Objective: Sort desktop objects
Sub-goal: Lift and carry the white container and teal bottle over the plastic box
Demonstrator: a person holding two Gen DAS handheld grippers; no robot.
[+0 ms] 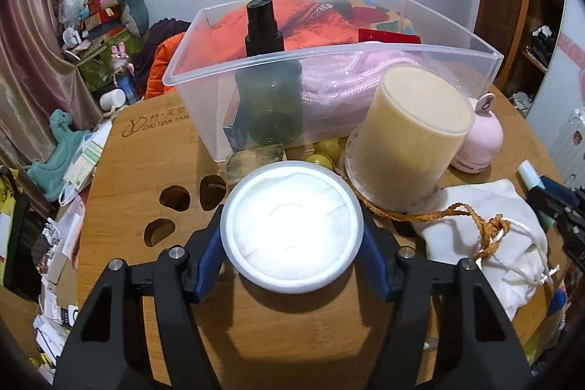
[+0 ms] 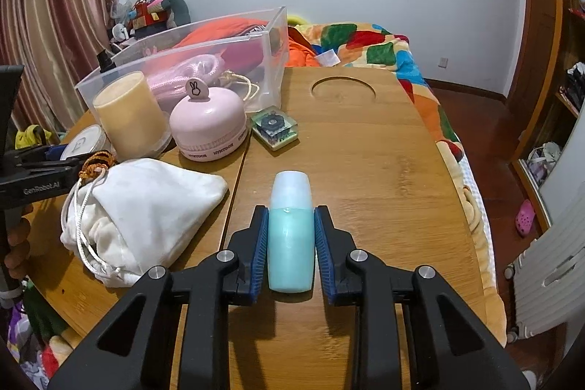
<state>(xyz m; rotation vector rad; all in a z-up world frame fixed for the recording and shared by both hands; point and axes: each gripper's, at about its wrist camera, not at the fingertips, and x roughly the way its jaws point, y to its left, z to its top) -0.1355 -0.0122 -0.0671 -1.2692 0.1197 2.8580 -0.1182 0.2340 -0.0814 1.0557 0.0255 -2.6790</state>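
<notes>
My left gripper (image 1: 291, 236) is shut on a round white jar (image 1: 291, 225), held above the wooden table (image 1: 120, 178). My right gripper (image 2: 290, 225) is shut on a teal bottle with a pale cap (image 2: 290, 233), low over the table (image 2: 365, 170). A clear plastic bin (image 1: 329, 57) stands at the back; it holds a dark green spray bottle (image 1: 268, 97) and pink rope (image 1: 351, 79). The bin also shows in the right wrist view (image 2: 219, 53). The jar shows there too (image 2: 86, 141), with the left gripper (image 2: 55, 163) on it.
A tall cream cylinder (image 1: 413, 130) stands right of the jar, next to a pink dome device (image 2: 208, 123). A white drawstring pouch (image 2: 146, 207) with an orange cord (image 1: 438, 218), a small clear box (image 2: 275, 127) and yellow-green balls (image 1: 323, 152) lie on the table. A bed (image 2: 384, 53) lies behind.
</notes>
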